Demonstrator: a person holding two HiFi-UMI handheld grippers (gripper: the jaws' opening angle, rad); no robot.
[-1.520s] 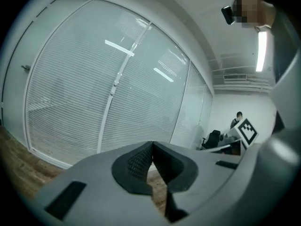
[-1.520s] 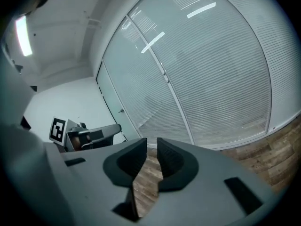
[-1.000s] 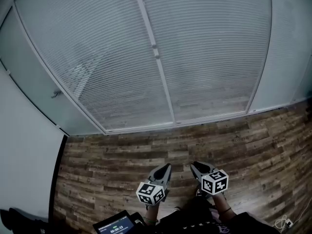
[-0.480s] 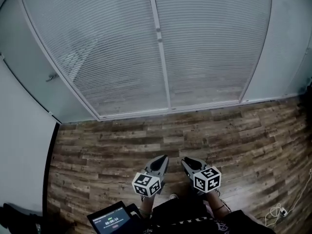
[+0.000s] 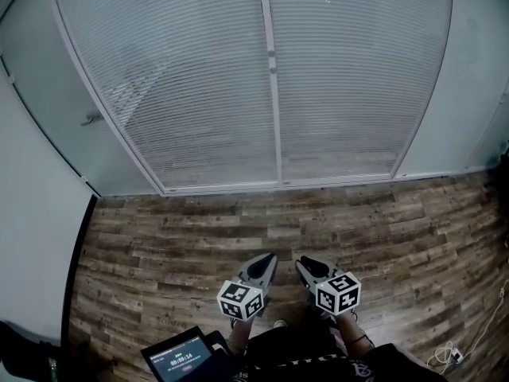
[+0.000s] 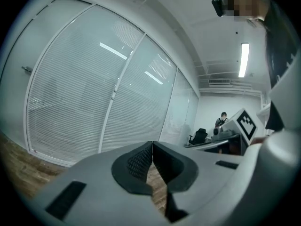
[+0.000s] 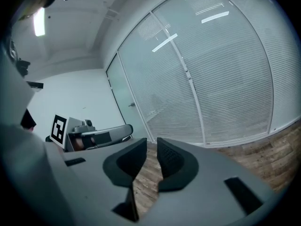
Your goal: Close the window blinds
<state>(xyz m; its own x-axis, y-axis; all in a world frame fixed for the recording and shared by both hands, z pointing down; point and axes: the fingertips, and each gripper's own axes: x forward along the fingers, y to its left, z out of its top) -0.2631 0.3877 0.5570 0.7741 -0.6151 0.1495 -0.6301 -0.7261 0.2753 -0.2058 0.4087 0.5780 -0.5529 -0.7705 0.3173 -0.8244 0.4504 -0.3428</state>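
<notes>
Blinds (image 5: 183, 78): down over the full height of two glazed panels straight ahead, slats horizontal; I cannot tell whether the slats are tilted shut.
Mullion (image 5: 274, 110): white and upright, between the two panels.
Left gripper (image 5: 269, 258): clenched, with the pads touching at the tips and nothing between them. It is held low over the floor and points toward the blinds, well apart from them.
Right gripper (image 5: 302, 263): just beside the left one and pointing the same way. Its jaws are parted by a narrow gap with only floor showing through, and it grasps nothing.
Floor (image 5: 382, 229): dark wood planks between the grippers and the window.
Handle (image 5: 91, 119): on the frosted panel left of the blinds.
Tablet (image 5: 181, 358): screen lit, at the bottom edge, left of the left gripper's cube.
Cable (image 5: 449, 353): on the floor at bottom right.
</notes>
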